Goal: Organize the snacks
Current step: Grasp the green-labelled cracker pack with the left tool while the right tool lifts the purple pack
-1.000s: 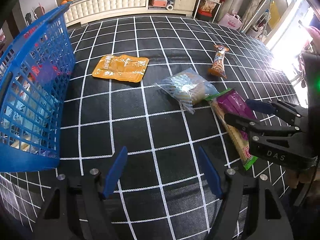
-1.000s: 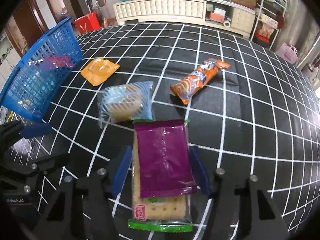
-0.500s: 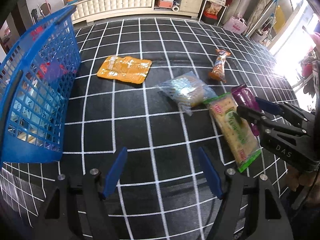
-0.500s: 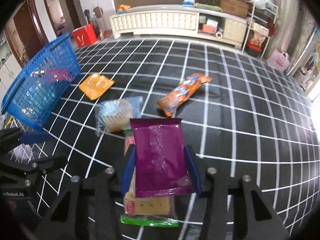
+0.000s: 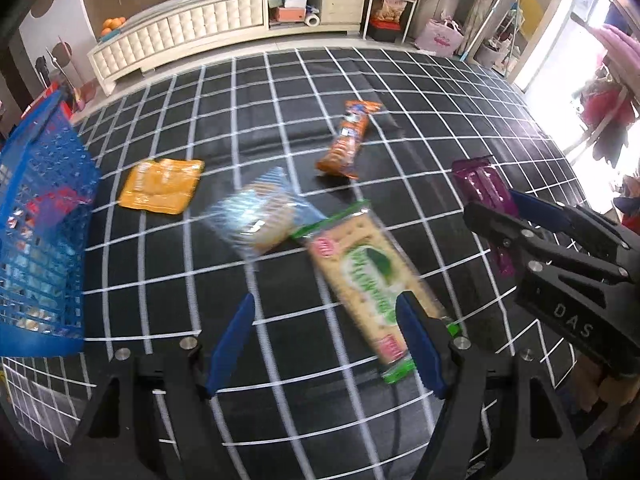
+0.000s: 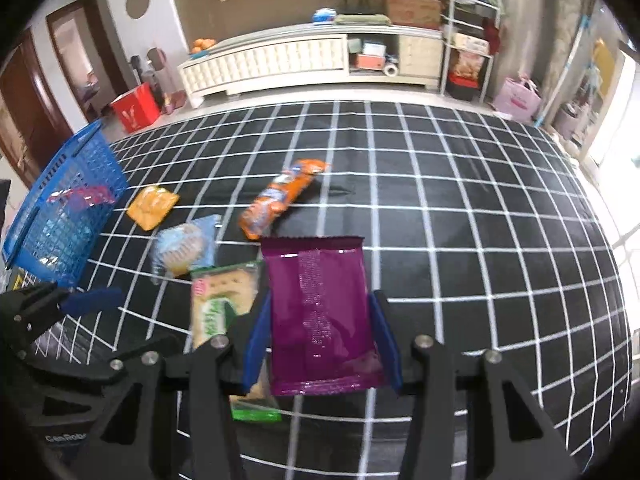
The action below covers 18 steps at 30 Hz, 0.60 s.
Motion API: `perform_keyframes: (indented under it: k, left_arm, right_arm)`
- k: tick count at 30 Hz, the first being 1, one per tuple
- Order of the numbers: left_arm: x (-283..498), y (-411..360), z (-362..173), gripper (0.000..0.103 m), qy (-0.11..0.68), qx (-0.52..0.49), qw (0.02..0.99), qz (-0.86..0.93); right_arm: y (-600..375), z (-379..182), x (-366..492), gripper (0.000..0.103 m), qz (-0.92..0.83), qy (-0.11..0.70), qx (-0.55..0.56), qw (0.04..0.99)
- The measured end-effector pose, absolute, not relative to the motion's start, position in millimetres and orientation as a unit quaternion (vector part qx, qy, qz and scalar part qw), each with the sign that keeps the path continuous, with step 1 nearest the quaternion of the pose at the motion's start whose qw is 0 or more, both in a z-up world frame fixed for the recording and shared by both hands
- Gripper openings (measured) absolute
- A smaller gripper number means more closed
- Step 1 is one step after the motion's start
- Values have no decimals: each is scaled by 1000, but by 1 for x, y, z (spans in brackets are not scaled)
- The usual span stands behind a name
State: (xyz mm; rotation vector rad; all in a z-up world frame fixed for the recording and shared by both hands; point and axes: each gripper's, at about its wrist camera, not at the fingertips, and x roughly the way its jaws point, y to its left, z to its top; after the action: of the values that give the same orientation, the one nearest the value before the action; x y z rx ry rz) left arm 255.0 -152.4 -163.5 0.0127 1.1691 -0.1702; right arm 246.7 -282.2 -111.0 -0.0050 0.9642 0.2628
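My right gripper [image 6: 320, 332] is shut on a purple snack packet [image 6: 318, 312] and holds it above the black grid cloth; the packet also shows in the left wrist view [image 5: 482, 192]. My left gripper [image 5: 326, 334] is open and empty, low over the cloth beside a green cracker pack [image 5: 366, 280]. A clear bag with a bun [image 5: 256, 216], an orange flat pouch [image 5: 162, 186] and an orange biscuit roll [image 5: 348, 140] lie on the cloth. A blue basket [image 5: 36, 216] with several snacks inside stands at the left.
The black grid cloth [image 6: 480, 240] covers the work surface. A white low cabinet [image 6: 280, 60] and shelves stand beyond its far edge. A red box [image 6: 134, 108] sits on the floor at the back left.
My right gripper closed on the purple packet and lifted it off the green cracker pack. My left gripper shifted right, towards the cracker pack, and stayed open.
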Motion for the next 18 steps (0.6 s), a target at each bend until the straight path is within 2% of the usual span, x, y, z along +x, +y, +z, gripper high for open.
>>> perform_keyframes:
  k: [2,3,4,18]
  left_arm:
    - [259,-160,-168,73,558,-2,826,-76]
    - [262,-163,-171,80,561,-7,825,-73]
    - [264,-167,-174,82,563,-13,823,-73]
    - [283,-183,-218,83,596,-49,801,-12]
  right_arm:
    - [-293,-113,247,53,120,465,7,877]
    - [-294,-114,246,53,118,466,9,877]
    - [-299,-115,246,53,116,466,15,877]
    - [-313,-119,243,53,109,473,20,874]
